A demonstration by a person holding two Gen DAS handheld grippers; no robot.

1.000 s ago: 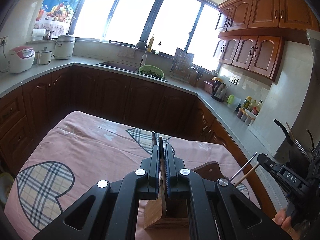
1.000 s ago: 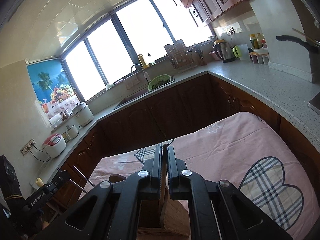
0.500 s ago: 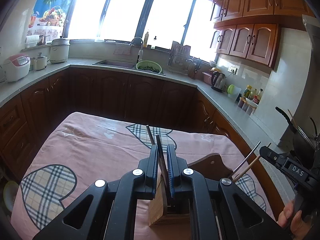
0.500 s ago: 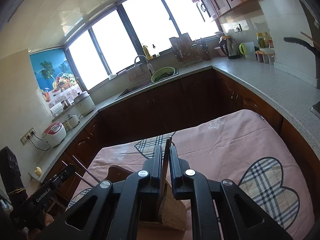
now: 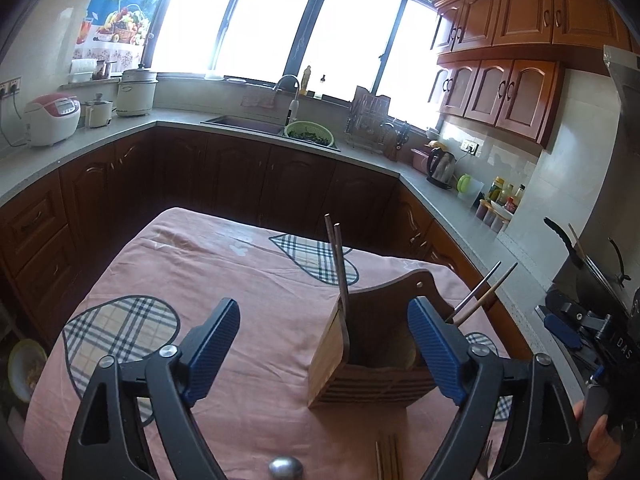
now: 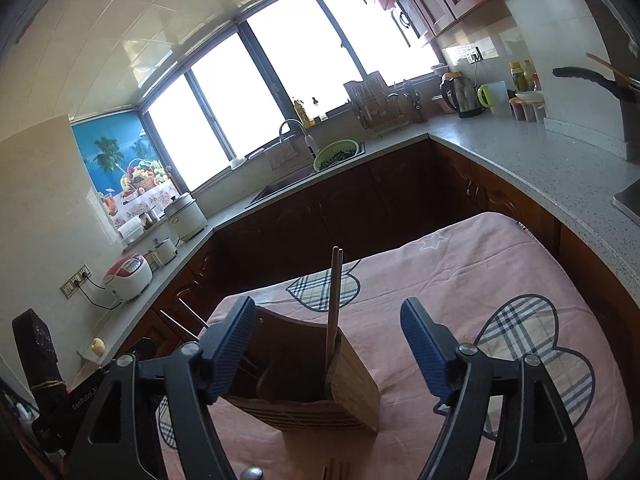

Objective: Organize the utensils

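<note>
A wooden utensil holder point(image 5: 328, 364) point(image 6: 352, 384) stands on the pink tablecloth. In the left wrist view a dark pair of chopsticks point(image 5: 338, 264) stands upright at its left end, and two more sticks point(image 5: 480, 296) lean out on its right. In the right wrist view a brown pair of chopsticks point(image 6: 332, 312) stands at its right end. My left gripper point(image 5: 324, 346) is opening; its pads touch nothing, with the holder between the wide jaws. My right gripper point(image 6: 329, 348) is opening too, its pads clear of the chopsticks. Each gripper shows at the edge of the other's view.
More chopsticks point(image 5: 386, 460), a fork point(image 5: 486, 456) and a round metal utensil end point(image 5: 285, 468) lie near the table's front edge. The table point(image 5: 224, 264) has dark cabinets and a grey counter point(image 6: 520, 160) around it. A hand point(image 5: 596, 440) holds the right gripper.
Both grippers were shut on chopsticks over the holder. Both have now opened wide and drawn back a little, leaving the chopsticks standing in the holder.
</note>
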